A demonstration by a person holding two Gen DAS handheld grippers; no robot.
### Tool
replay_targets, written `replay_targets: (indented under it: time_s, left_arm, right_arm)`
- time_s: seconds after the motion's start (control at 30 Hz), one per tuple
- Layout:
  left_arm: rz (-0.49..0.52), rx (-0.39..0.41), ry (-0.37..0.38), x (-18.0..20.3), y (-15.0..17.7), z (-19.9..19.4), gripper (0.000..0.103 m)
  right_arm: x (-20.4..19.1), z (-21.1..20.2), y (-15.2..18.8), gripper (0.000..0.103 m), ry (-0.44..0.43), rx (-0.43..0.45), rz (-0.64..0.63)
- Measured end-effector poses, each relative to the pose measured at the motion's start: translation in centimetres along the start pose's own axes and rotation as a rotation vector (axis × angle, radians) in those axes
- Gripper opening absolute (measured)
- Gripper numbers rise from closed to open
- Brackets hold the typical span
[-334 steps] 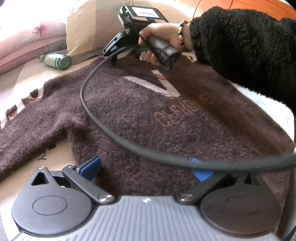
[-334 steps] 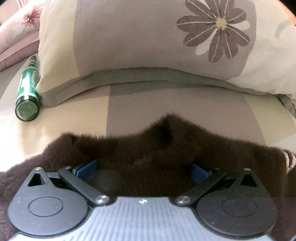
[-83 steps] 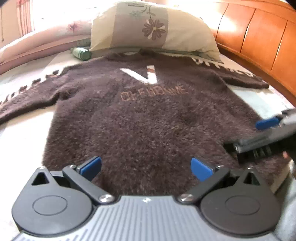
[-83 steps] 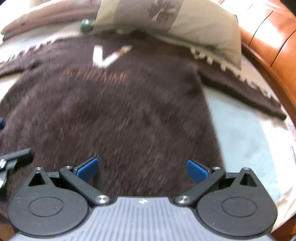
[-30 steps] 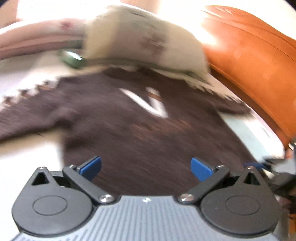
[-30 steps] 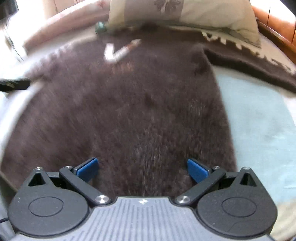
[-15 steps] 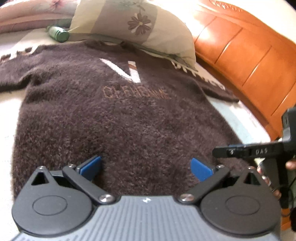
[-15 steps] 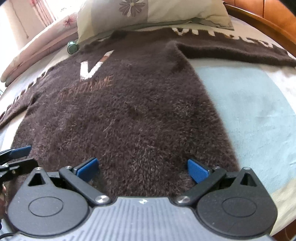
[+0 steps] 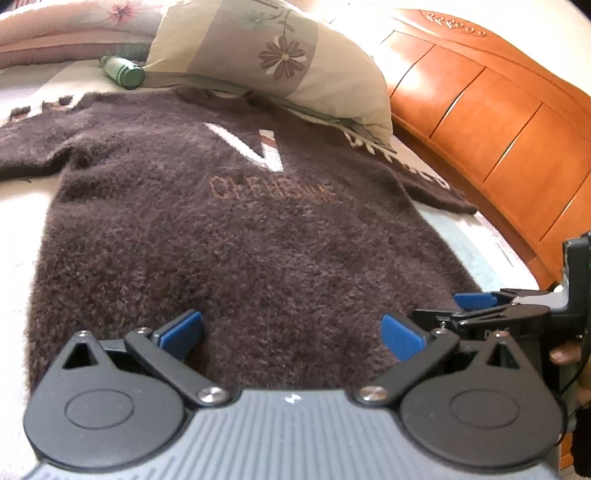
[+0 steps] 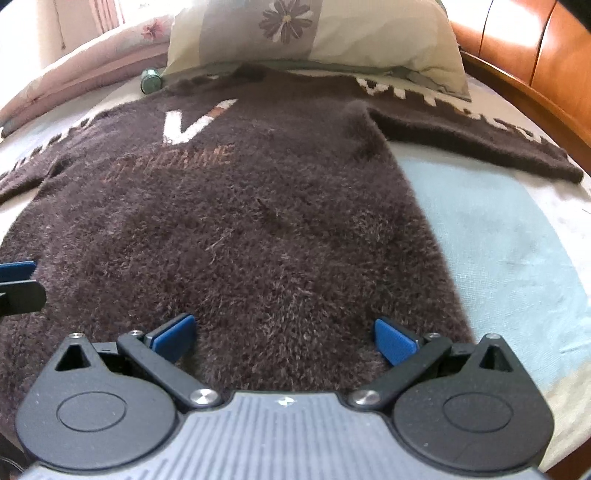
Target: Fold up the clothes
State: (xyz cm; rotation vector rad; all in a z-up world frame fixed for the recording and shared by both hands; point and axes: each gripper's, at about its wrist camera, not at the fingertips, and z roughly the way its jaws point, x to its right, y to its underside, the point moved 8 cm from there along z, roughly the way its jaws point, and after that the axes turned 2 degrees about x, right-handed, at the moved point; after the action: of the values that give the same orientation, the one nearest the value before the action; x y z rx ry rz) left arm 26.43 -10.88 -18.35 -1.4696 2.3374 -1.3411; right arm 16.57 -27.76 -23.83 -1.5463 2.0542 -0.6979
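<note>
A fuzzy dark brown sweater (image 9: 236, 236) (image 10: 258, 229) with a white V and orange lettering lies flat, front up, on the bed, sleeves spread to both sides. My left gripper (image 9: 291, 330) is open over the hem, left of centre. My right gripper (image 10: 282, 338) is open over the hem near the sweater's right edge. In the left wrist view the right gripper (image 9: 476, 304) shows at the right, held by a hand. The left gripper's blue fingertip (image 10: 16, 269) peeks in at the left of the right wrist view.
A flowered pillow (image 9: 273, 55) (image 10: 314, 33) lies over the collar at the head of the bed. A green bottle (image 9: 123, 72) (image 10: 150, 79) rests beside it. An orange wooden bed frame (image 9: 498, 122) runs along the right. Pale sheet (image 10: 498, 240) lies right of the sweater.
Both grippers have settled at the hem after sweeping down from the collar. In the last half second the views steadied and the right gripper moved closer beside the left one.
</note>
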Motion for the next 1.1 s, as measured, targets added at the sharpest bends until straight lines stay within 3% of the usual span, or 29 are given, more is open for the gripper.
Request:
replay_targets:
  time_s: [0.2, 0.3, 0.4, 0.57, 0.7, 0.8, 1.1]
  left_arm:
    - [0.051, 0.003, -0.062, 0.6, 0.6, -0.5, 0.102]
    - [0.066, -0.012, -0.106, 1.1, 0.3, -0.9, 0.102]
    - [0.07, 0.003, -0.173, 0.7, -0.2, -1.5, 0.102]
    - [0.04, 0.044, -0.245, -1.0, -1.5, -3.0, 0.102]
    - [0.021, 0.031, -0.314, -2.9, -2.1, -3.7, 0.102]
    - [0.021, 0.021, -0.326, -3.3, -2.3, -3.6, 0.102]
    - [0.072, 0.029, -0.237, -0.9, -2.3, -1.7, 0.102]
  right_arm:
    - [0.2, -0.8, 0.1, 0.103, -0.057, 0.016, -0.044]
    - [0.7, -1.6, -1.9, 0.103, -0.098, 0.058, -0.045]
    - [1.1, -1.4, -6.0, 0.103, -0.094, 0.143, -0.074]
    - [0.7, 3.1, -13.5, 0.103, -0.086, 0.235, -0.092]
    - [-0.4, 8.9, -16.4, 0.103, -0.063, 0.205, -0.101]
    - [0.4, 12.0, -16.7, 0.103, 0.003, 0.189, -0.106]
    - [3.5, 9.2, -11.8, 0.103, -0.099, 0.132, -0.129]
